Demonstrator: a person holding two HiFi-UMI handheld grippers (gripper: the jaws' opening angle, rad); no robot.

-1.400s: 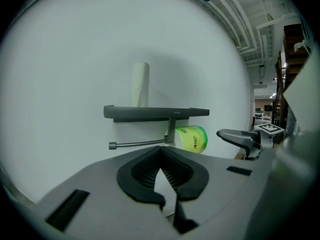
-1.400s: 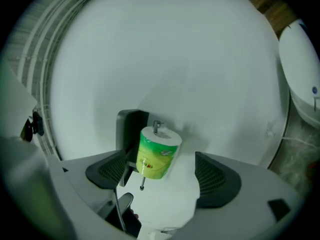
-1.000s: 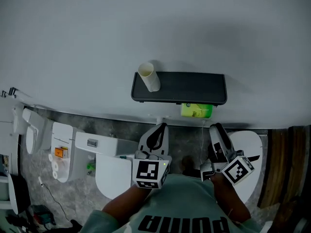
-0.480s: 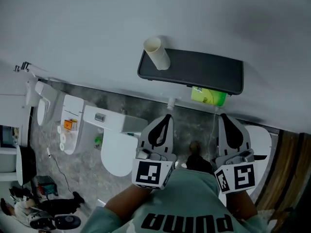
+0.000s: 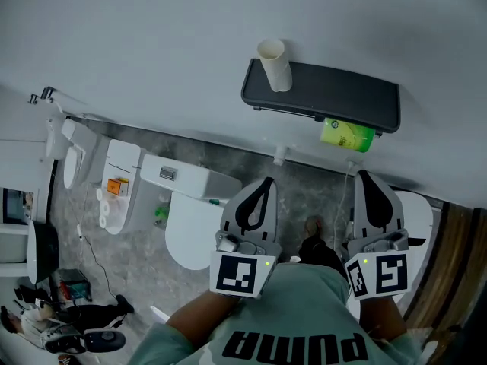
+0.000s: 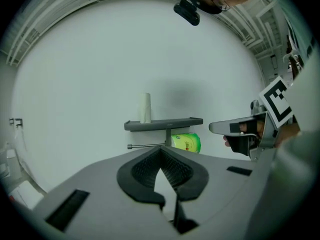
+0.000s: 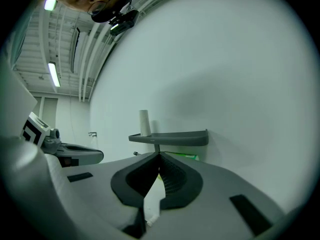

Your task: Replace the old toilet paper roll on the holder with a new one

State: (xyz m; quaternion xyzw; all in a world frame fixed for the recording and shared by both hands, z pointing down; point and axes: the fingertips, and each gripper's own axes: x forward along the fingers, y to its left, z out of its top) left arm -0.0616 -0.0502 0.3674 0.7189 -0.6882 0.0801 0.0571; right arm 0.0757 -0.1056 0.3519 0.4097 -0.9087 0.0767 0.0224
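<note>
A dark grey wall shelf (image 5: pixel 335 93) carries an upright bare cardboard tube (image 5: pixel 274 65) at its left end. Under the shelf a green-wrapped roll (image 5: pixel 348 135) hangs on the holder bar (image 6: pixel 147 145). My left gripper (image 5: pixel 262 182) and right gripper (image 5: pixel 365 175) are both held below the shelf and point at the wall, clear of everything. Each is shut with nothing between its tips. The left gripper view shows the tube (image 6: pixel 145 108), shelf (image 6: pixel 165 124) and green roll (image 6: pixel 186 142) beyond the left gripper (image 6: pixel 161 150). In the right gripper view the shelf (image 7: pixel 172 137) and tube (image 7: pixel 144 122) stand past the right gripper (image 7: pixel 159 156).
A white toilet (image 5: pixel 190 226) stands on the grey floor at lower left, with several white rolls (image 5: pixel 103 207) beside its tank. A white round fixture (image 5: pixel 415 211) sits at the right next to a wooden panel (image 5: pixel 456 257). Cables and gear lie at bottom left.
Both grippers have risen toward the shelf. The right gripper has rolled so its marker cube faces squarely up. The shelf and tube now sit higher and further right in the head view.
</note>
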